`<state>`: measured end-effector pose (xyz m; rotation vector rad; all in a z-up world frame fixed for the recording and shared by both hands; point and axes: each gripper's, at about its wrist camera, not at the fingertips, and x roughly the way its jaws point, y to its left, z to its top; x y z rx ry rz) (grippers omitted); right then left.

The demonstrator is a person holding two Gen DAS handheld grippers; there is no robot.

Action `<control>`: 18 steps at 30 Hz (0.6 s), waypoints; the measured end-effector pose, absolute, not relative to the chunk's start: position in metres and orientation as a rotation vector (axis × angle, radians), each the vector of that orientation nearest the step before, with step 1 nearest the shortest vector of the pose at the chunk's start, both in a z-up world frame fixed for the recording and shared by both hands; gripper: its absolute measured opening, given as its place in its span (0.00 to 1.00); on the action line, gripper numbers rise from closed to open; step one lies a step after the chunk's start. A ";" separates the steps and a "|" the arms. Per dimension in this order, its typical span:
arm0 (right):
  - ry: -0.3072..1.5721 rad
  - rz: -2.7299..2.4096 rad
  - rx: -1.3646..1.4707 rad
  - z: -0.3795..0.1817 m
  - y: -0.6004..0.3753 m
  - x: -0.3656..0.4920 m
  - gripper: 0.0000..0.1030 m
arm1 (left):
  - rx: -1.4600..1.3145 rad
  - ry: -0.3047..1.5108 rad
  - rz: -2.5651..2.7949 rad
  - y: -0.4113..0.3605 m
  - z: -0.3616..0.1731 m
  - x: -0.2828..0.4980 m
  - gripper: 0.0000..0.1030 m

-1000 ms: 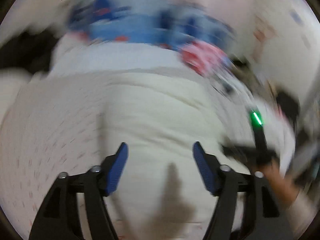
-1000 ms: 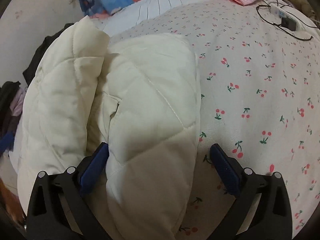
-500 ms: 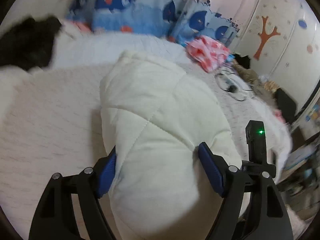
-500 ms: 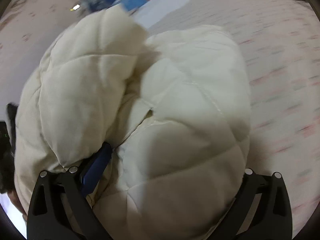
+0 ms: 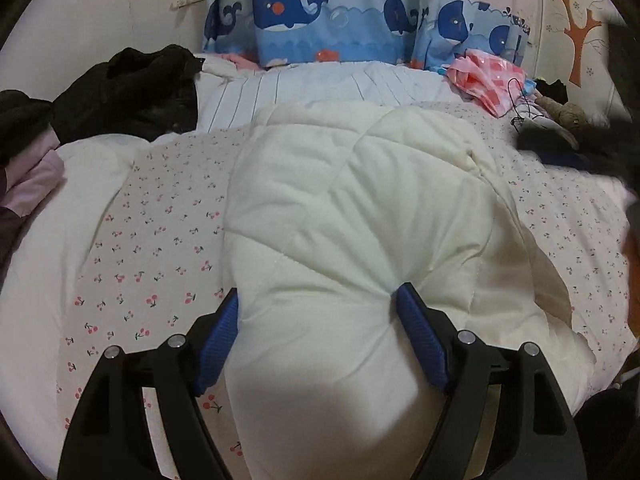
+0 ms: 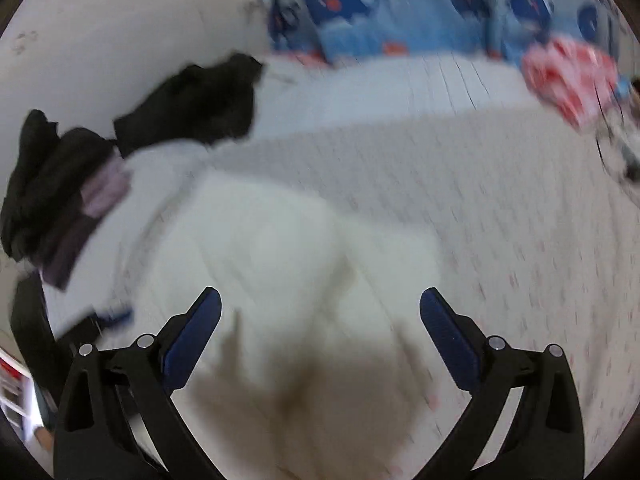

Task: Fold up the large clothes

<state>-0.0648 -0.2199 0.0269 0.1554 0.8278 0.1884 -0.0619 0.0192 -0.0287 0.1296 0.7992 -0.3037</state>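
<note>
A cream quilted puffy jacket (image 5: 360,208) lies folded on the cherry-print bed sheet (image 5: 152,248). My left gripper (image 5: 320,312) has its blue pads pressed into both sides of a thick fold of the jacket near its front end. In the blurred right wrist view the jacket (image 6: 288,264) lies below and ahead of my right gripper (image 6: 320,308), which is open, empty and above it. The right gripper shows as a dark blur at the right edge of the left wrist view (image 5: 592,148).
A heap of black clothes (image 5: 128,88) lies at the back left of the bed, also in the right wrist view (image 6: 192,108). A pink-red garment (image 5: 488,80) and a cable (image 5: 520,112) lie at the back right. A whale-print curtain (image 5: 328,12) hangs behind.
My left gripper has closed in on the jacket fold and the view has steadied. My right gripper has let go of the jacket and pulled back and up from it.
</note>
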 end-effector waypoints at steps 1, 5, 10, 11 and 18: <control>0.849 0.154 0.148 0.017 -0.214 -0.057 0.93 | 0.120 0.803 -0.310 0.019 -0.030 -0.055 0.73; 0.903 0.120 0.399 -0.081 -0.236 -0.036 0.94 | 0.102 0.809 -0.365 0.027 -0.028 -0.052 0.73; 0.838 0.125 0.470 -0.089 -0.238 -0.051 0.94 | 0.130 0.788 -0.376 0.020 -0.036 -0.055 0.79; 0.837 0.136 0.481 -0.089 -0.241 -0.050 0.94 | 0.116 0.785 -0.379 0.022 -0.038 -0.056 0.80; 0.826 0.178 0.530 -0.091 -0.266 -0.041 0.94 | 0.121 0.793 -0.380 0.021 -0.030 -0.060 0.81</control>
